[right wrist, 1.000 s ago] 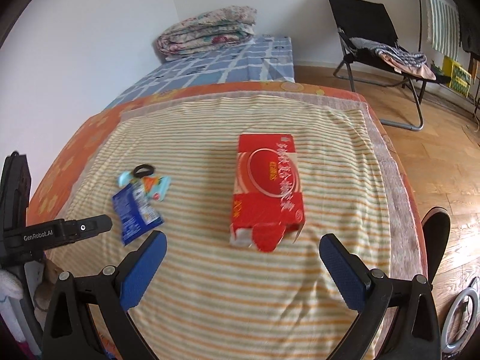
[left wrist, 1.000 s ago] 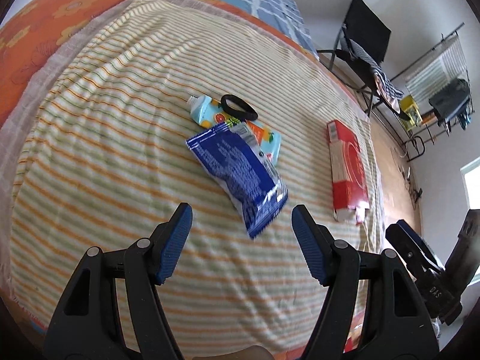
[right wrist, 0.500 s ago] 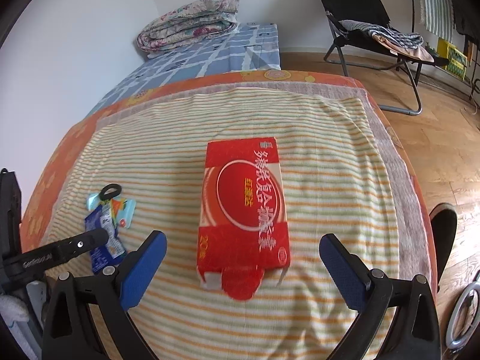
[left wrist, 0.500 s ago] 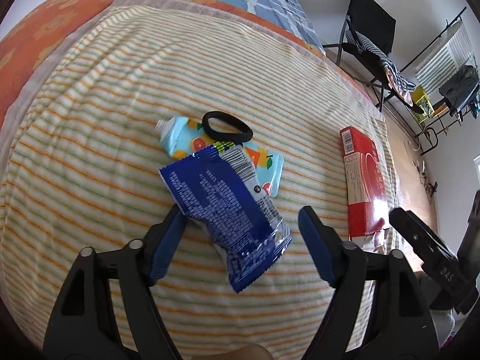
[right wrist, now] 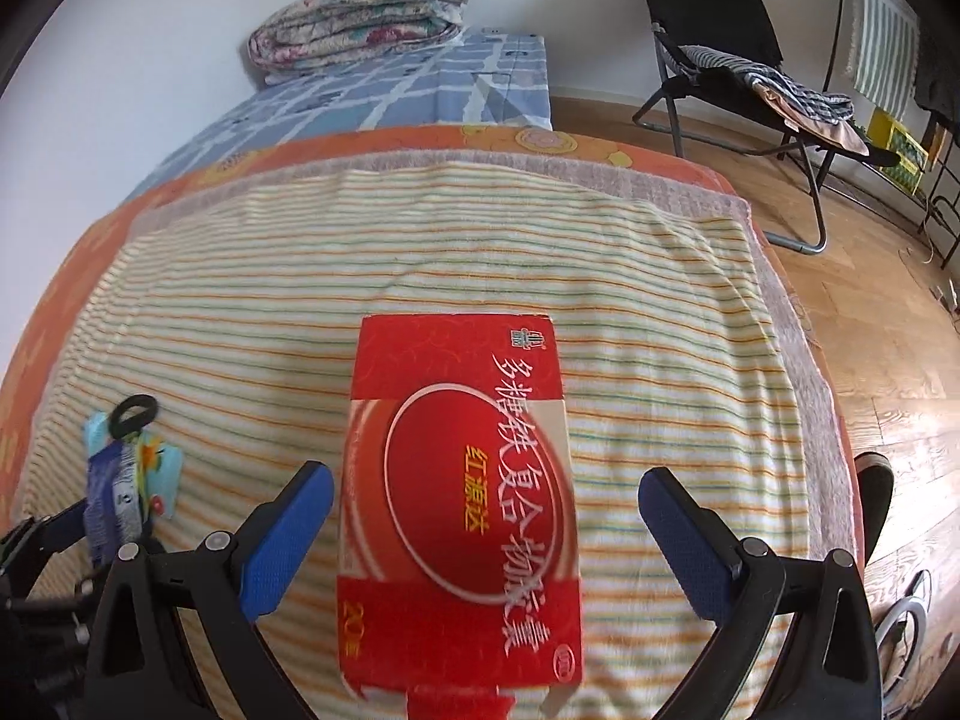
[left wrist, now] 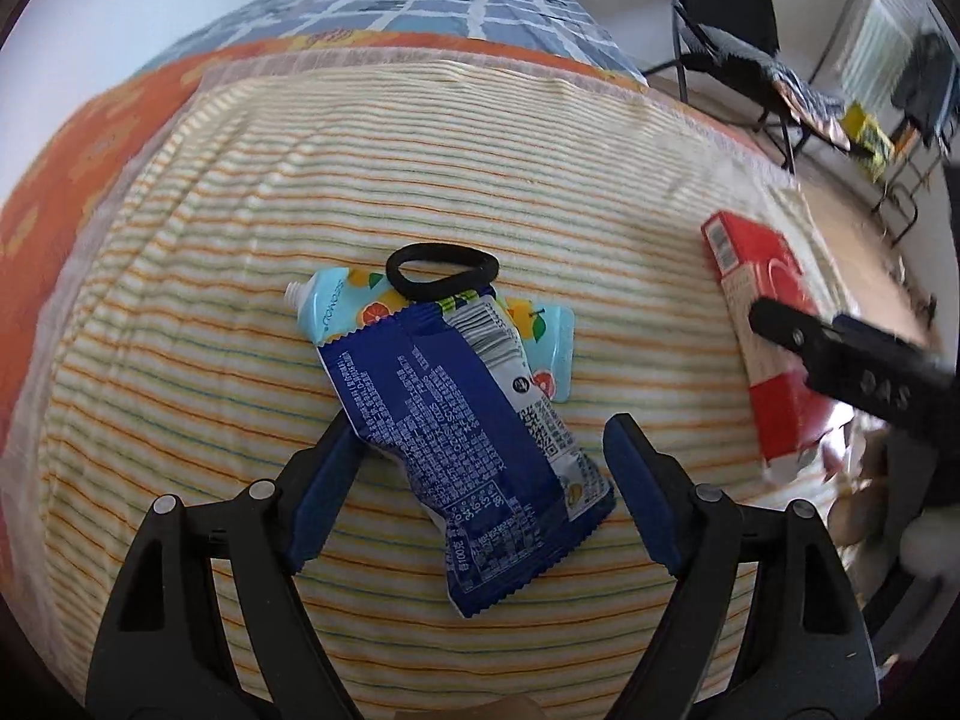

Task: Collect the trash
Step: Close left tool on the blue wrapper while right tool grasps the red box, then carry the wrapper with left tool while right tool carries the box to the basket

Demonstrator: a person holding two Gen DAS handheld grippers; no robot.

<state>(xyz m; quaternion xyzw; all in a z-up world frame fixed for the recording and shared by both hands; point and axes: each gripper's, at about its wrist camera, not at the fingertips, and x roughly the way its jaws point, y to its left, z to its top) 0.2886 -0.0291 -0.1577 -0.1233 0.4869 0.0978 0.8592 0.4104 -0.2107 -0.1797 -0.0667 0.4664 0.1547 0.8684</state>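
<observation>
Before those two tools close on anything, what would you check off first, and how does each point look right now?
1. Left tool open wide enough: ok, both pads stand apart.
2. Blue wrapper lies between its pads: ok, one pad on each side.
3. Left tool closing only on the wrapper: not ok, the wrapper overlaps the fruit pouch, and a black hair tie rests on the pouch.
4. Right tool open: ok.
5. Red box centred between its pads: ok, gaps on both sides.
6. Pads low enough to grip either item: cannot tell.
</observation>
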